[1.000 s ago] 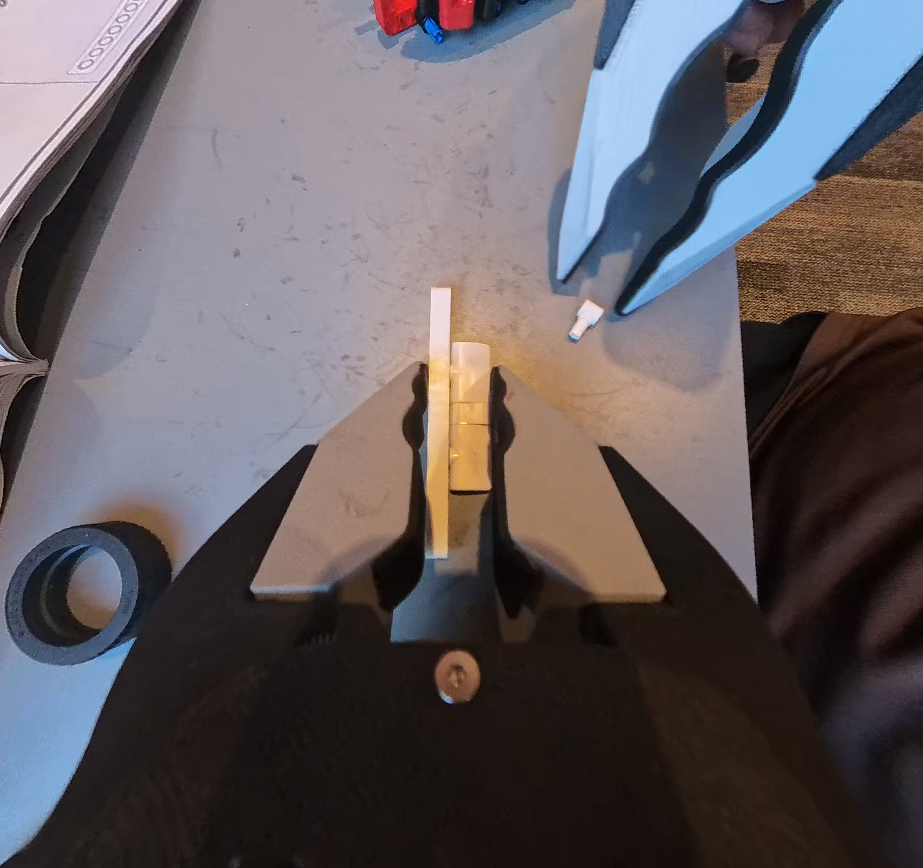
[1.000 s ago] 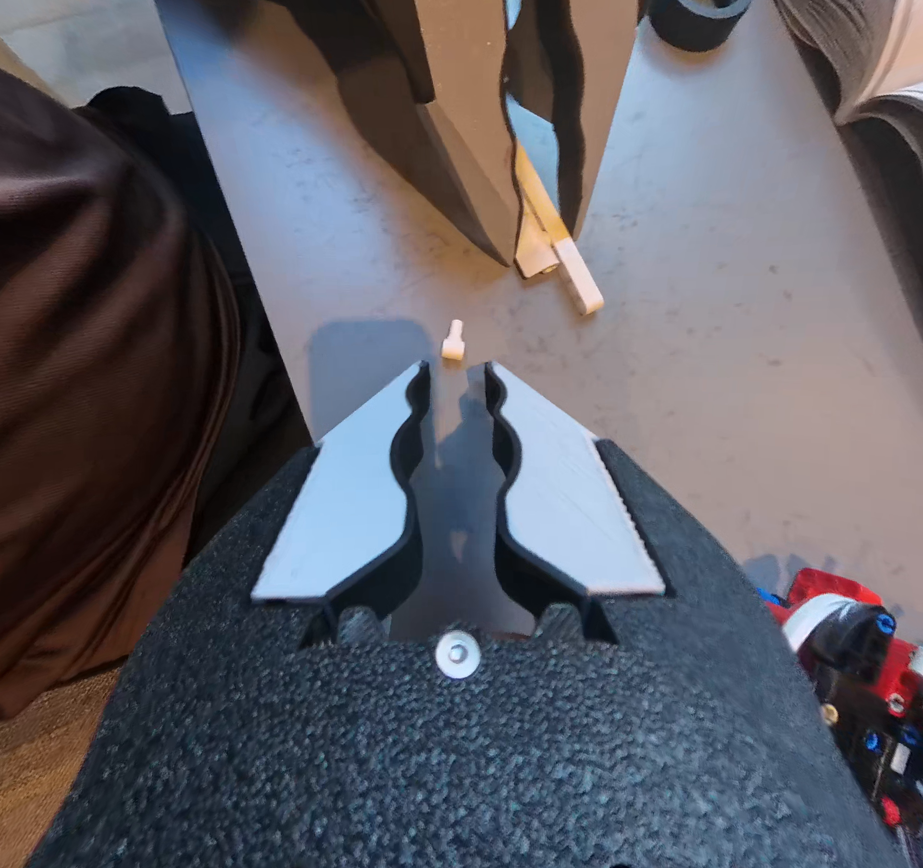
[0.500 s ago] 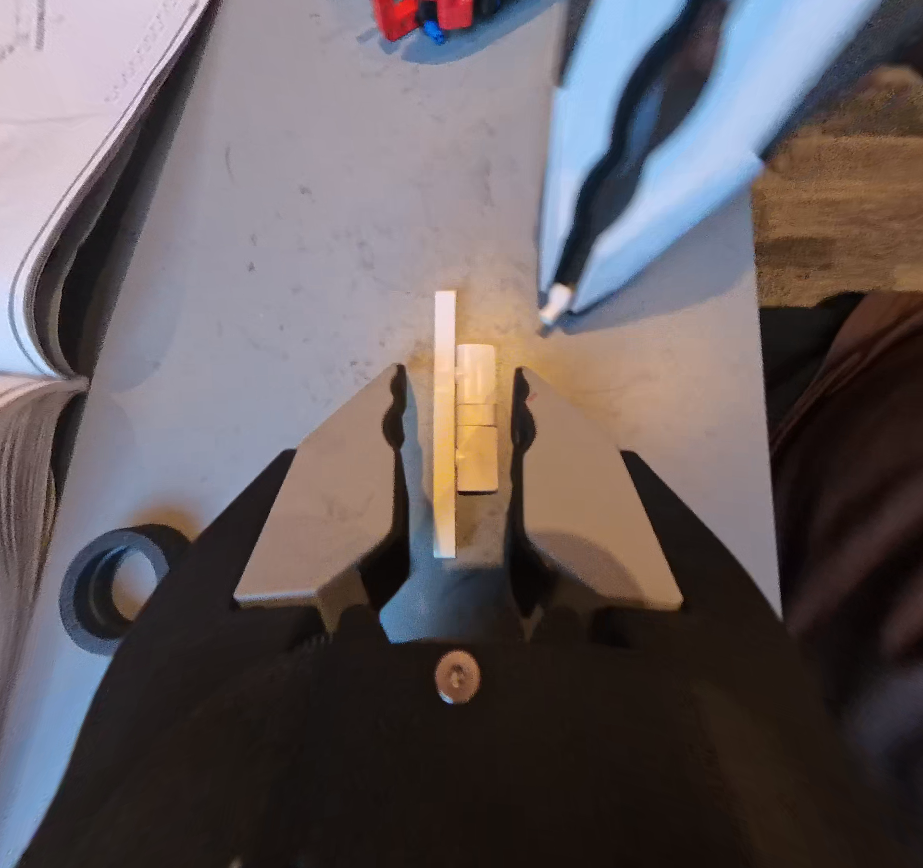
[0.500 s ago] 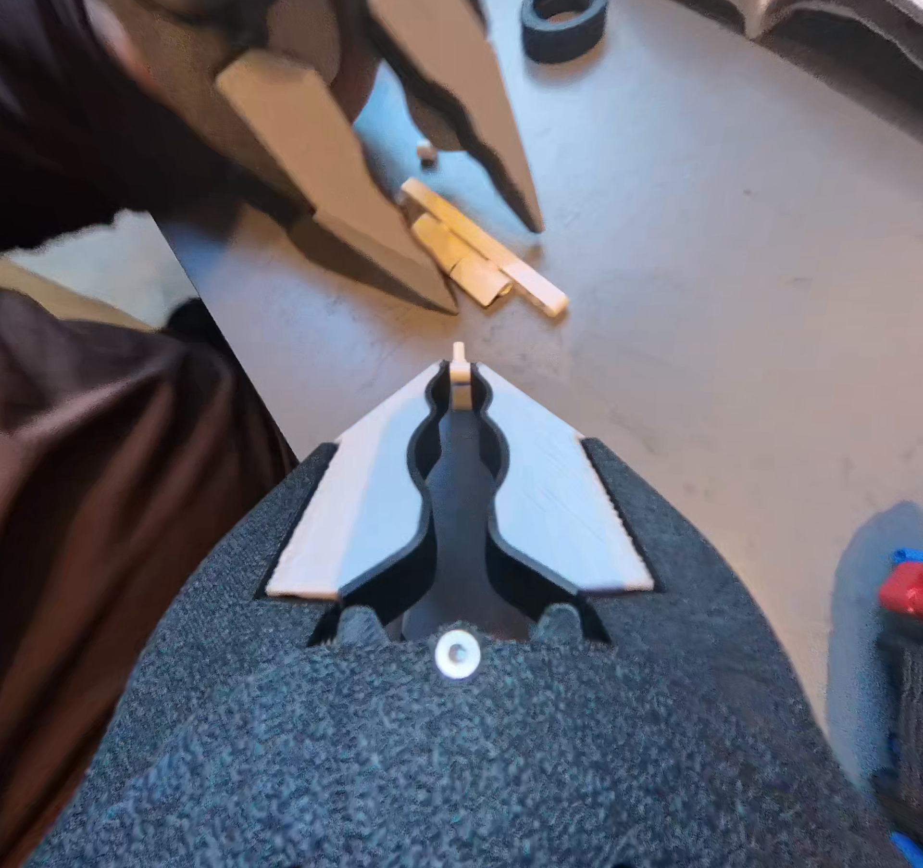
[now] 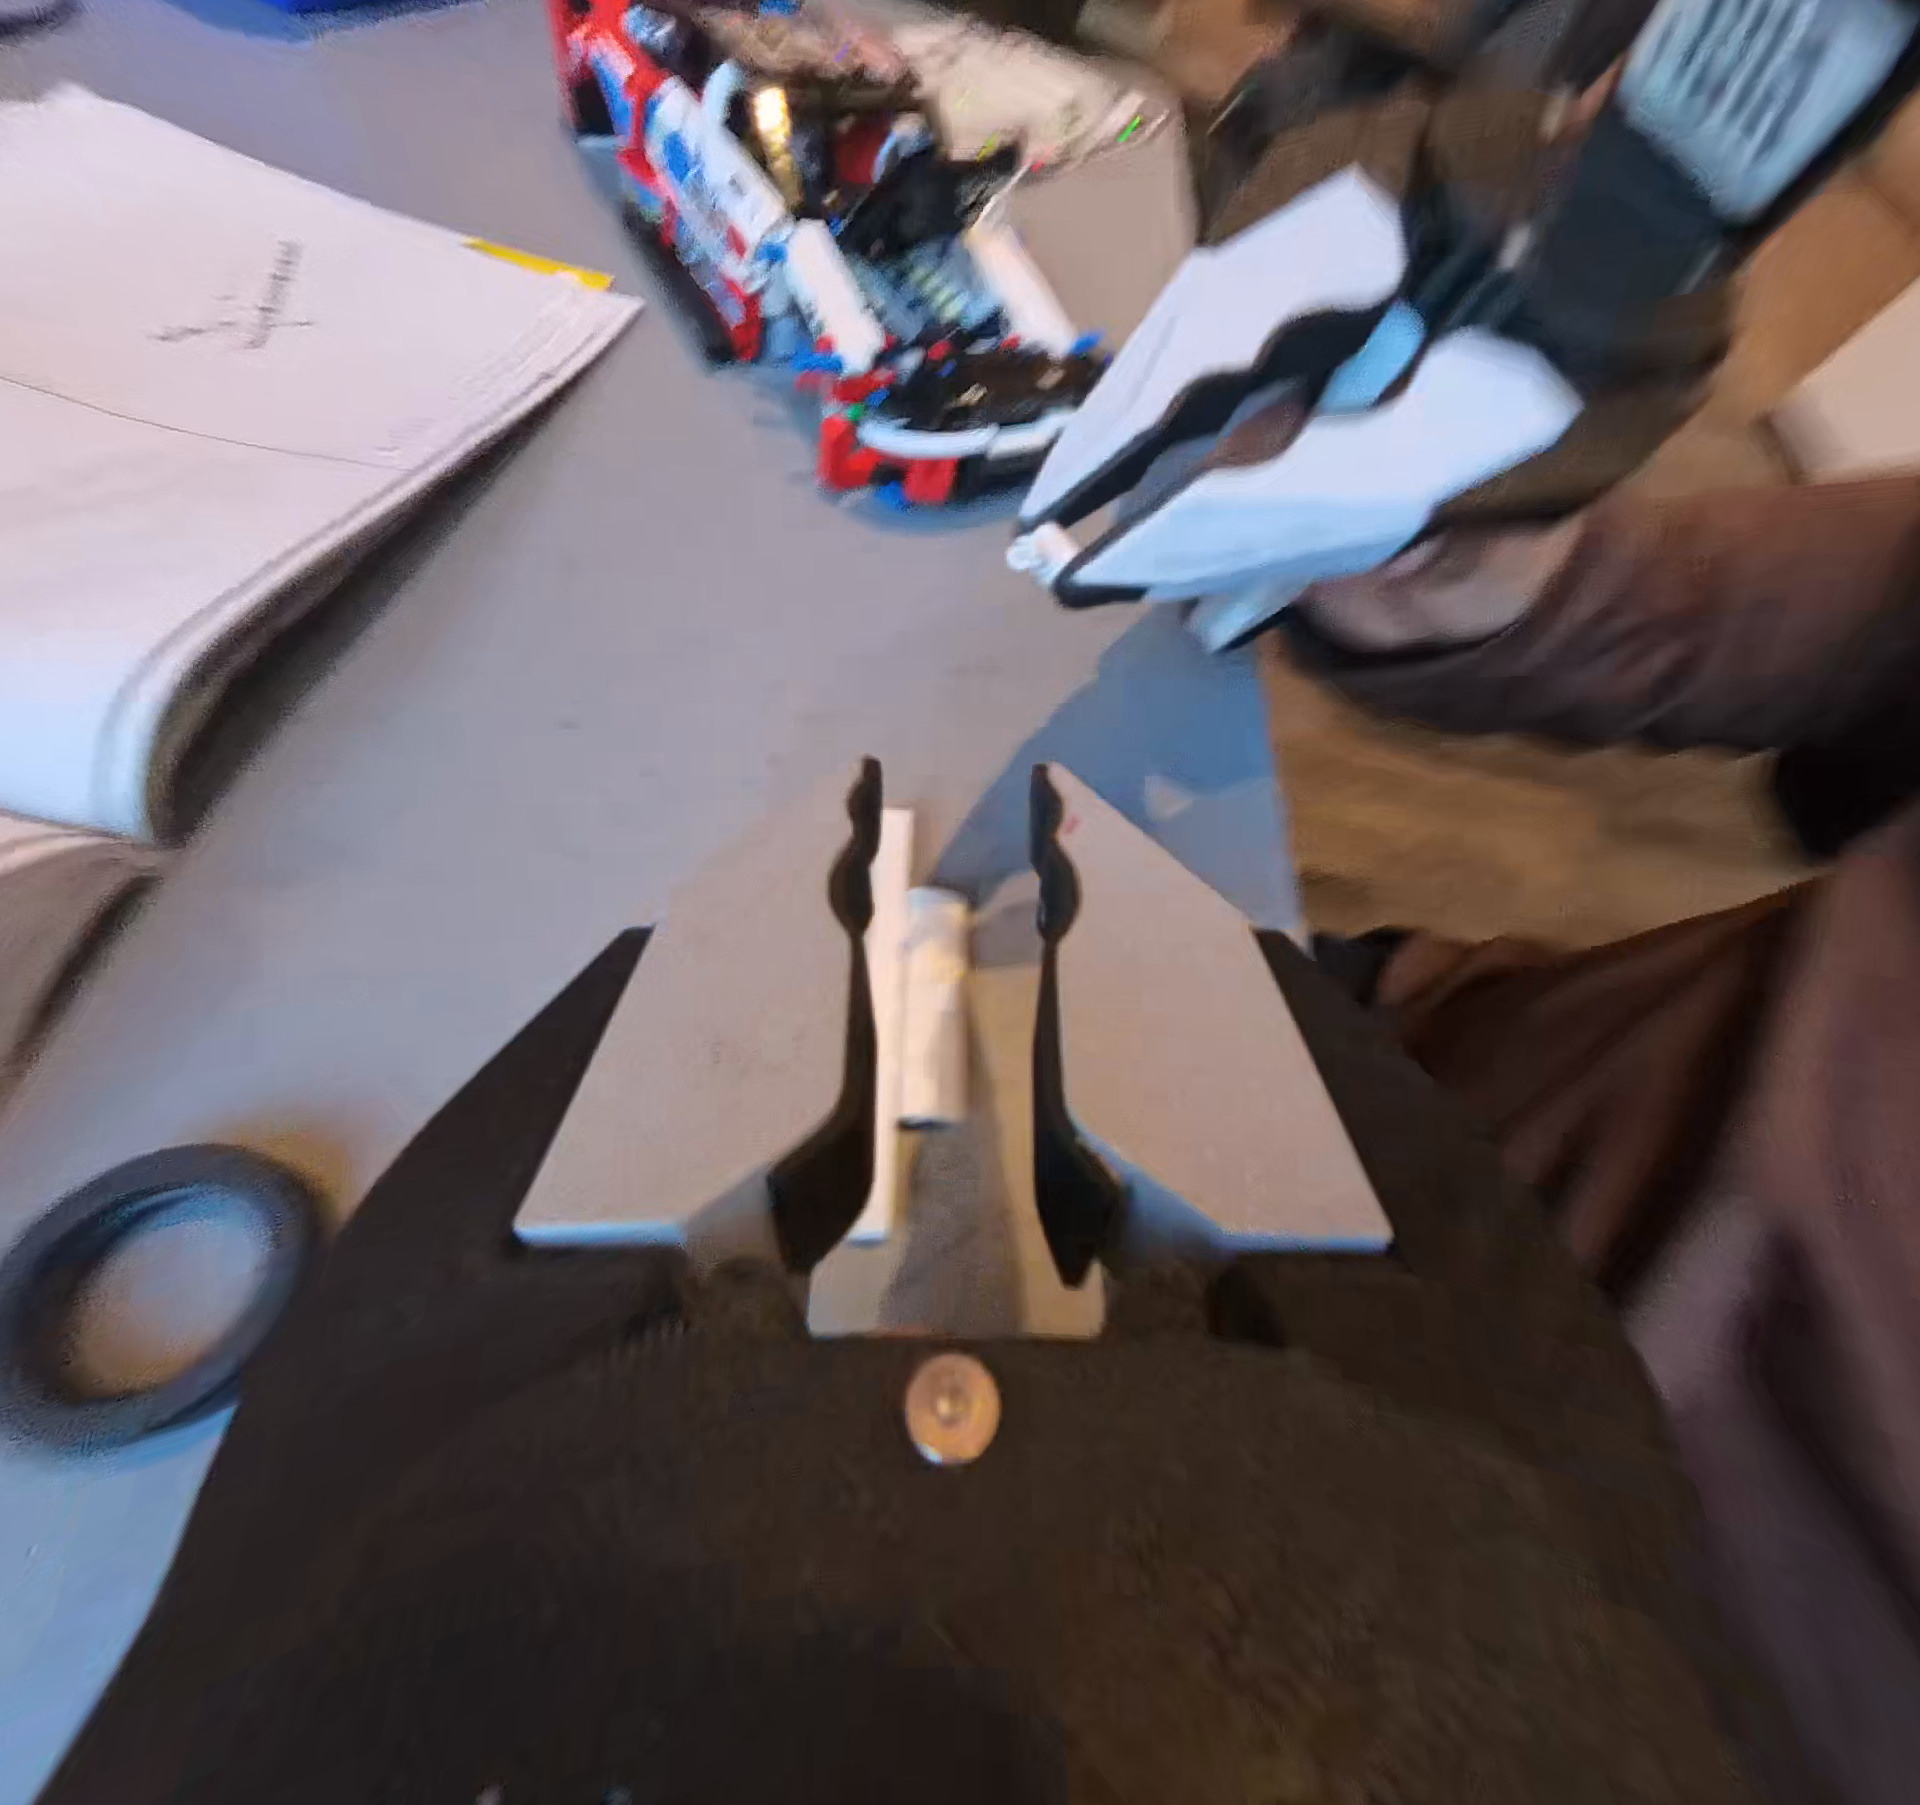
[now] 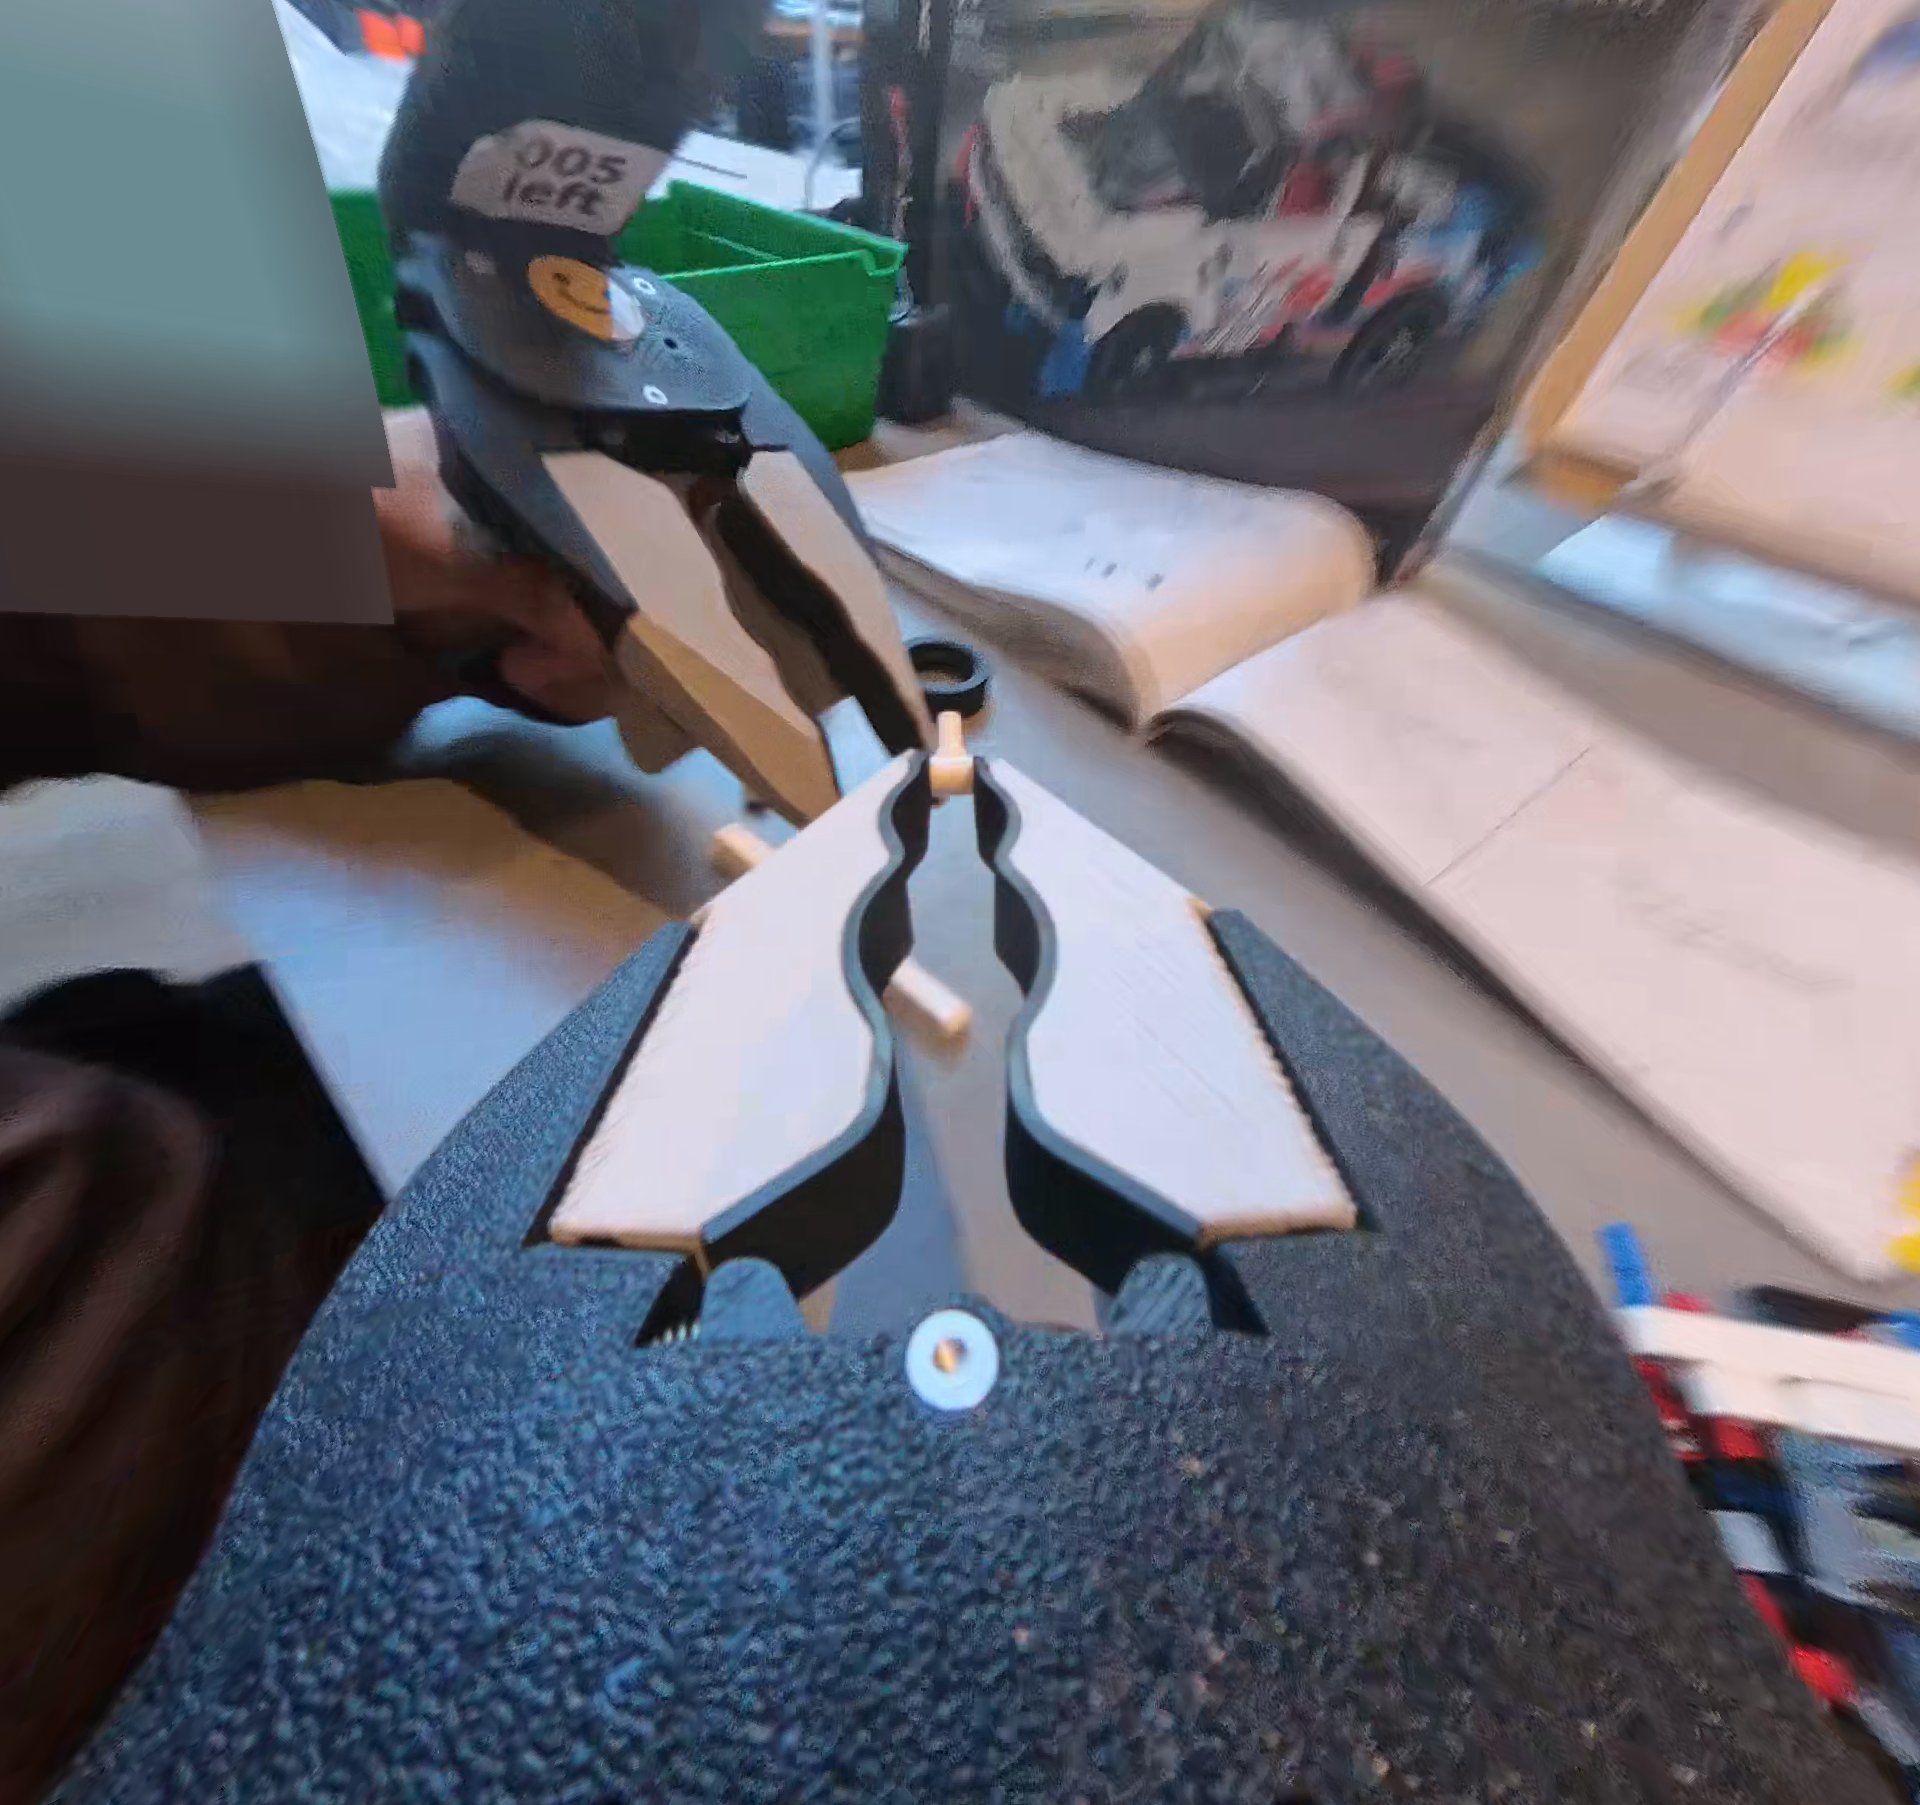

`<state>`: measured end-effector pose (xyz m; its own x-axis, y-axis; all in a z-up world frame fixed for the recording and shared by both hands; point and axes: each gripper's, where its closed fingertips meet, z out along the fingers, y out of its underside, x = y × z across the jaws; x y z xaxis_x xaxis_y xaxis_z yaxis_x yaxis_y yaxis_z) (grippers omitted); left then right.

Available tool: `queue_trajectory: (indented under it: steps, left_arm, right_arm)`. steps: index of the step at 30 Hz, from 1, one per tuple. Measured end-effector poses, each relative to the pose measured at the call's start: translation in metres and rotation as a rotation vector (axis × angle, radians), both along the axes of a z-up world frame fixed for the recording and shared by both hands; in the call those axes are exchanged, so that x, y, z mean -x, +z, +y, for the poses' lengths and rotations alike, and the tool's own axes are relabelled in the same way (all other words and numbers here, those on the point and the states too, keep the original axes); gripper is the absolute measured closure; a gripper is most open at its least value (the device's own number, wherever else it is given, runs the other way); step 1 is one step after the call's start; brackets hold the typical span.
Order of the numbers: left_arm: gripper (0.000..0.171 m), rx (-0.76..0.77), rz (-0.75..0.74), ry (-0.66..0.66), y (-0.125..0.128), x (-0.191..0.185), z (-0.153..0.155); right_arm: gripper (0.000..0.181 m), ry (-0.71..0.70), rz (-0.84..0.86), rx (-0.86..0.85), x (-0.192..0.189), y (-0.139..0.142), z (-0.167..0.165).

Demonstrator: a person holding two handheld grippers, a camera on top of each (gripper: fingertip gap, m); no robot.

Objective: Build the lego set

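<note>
Tongs first. The right gripper point(image 6: 951, 776) is pinched almost all the way closed on a tiny white peg point(image 6: 949, 756), held only at the very tips and lifted up off the grey table point(image 5: 540, 716). The left gripper point(image 5: 948, 799) is open about halfway. It has nothing squeezed. A long white beam point(image 5: 885, 1017) and a short white piece point(image 5: 933, 1012) lie on the table in the gap between its fingers, side by side and touching each other.

Everything else sits around those white pieces. The half-built red, white and black car point(image 5: 821, 301) is far behind them. The open instruction book point(image 5: 239, 446) is off to their left. A black rubber tyre point(image 5: 145, 1277) lies near them on the left, close to the gripper body.

I think the step now is to push the peg into a hole in the white pieces. To do it well, close the left gripper gently on the white pieces so they cannot slide. Keep them flat and still. Then bring the peg across slowly, line its end up straight with the hole, and push along the hole, not sideways. The peg is small and only just held, so a crooked push could make it pop out. The pictures are blurry, so I cannot see the holes.
</note>
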<state>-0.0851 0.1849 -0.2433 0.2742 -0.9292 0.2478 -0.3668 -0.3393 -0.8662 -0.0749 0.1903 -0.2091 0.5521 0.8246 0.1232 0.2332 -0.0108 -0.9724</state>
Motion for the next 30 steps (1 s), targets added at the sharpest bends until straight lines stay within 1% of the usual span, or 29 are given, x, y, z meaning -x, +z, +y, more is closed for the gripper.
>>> queue_trajectory:
  steps: [1,3,5,7,10,11,12,14,16,20,22,23,27,29,30]
  left_arm:
    - [0.144,0.088,-0.072,-0.022,0.007,-0.002,-0.005]
    - [0.143,0.241,-0.208,-0.057,0.022,-0.004,-0.013]
    - [0.144,0.328,-0.356,-0.078,0.042,-0.004,-0.018]
    - [0.143,0.378,-0.418,-0.065,0.05,-0.001,-0.018]
    - [0.15,0.392,-0.428,-0.049,0.053,-0.001,-0.021]
    - [0.153,0.379,-0.427,-0.035,0.054,-0.001,-0.022]
    - [0.16,0.363,-0.421,-0.02,0.054,0.0,-0.021]
    - [0.164,0.357,-0.425,-0.014,0.057,-0.001,-0.023]
    - [0.165,0.368,-0.433,-0.019,0.058,-0.002,-0.026]
    - [0.167,0.32,-0.405,0.008,0.056,-0.003,-0.029]
    - [0.166,0.336,-0.402,0.015,0.057,-0.003,-0.029]
    - [0.163,0.345,-0.41,0.009,0.058,-0.003,-0.03]
    - [0.163,0.362,-0.426,0.015,0.061,-0.004,-0.03]
    - [0.167,0.3,-0.379,0.022,0.059,-0.003,-0.03]
    - [0.167,0.246,-0.315,0.028,0.055,-0.003,-0.029]
  right_arm:
    - [0.174,-0.037,-0.035,-0.087,0.001,0.004,0.001]
    - [0.174,-0.076,-0.089,-0.201,0.006,0.008,-0.001]
    - [0.174,-0.103,-0.134,-0.273,0.012,0.008,-0.004]
    - [0.174,-0.131,-0.165,-0.339,0.016,0.009,-0.006]
    - [0.174,-0.171,-0.206,-0.427,0.019,0.013,-0.01]
    - [0.174,-0.182,-0.213,-0.456,0.019,0.016,-0.012]
    - [0.174,-0.188,-0.215,-0.478,0.02,0.019,-0.015]
    - [0.174,-0.186,-0.226,-0.51,0.023,0.02,-0.021]
    - [0.174,-0.202,-0.235,-0.539,0.023,0.022,-0.025]
    - [0.174,-0.193,-0.179,-0.477,0.022,0.021,-0.028]
    - [0.174,-0.207,-0.166,-0.477,0.021,0.022,-0.028]
    - [0.174,-0.213,-0.16,-0.478,0.021,0.023,-0.028]
    - [0.175,-0.234,-0.138,-0.488,0.022,0.027,-0.028]
    - [0.174,-0.231,-0.119,-0.468,0.022,0.025,-0.028]
    - [0.174,-0.217,-0.132,-0.454,0.023,0.022,-0.028]
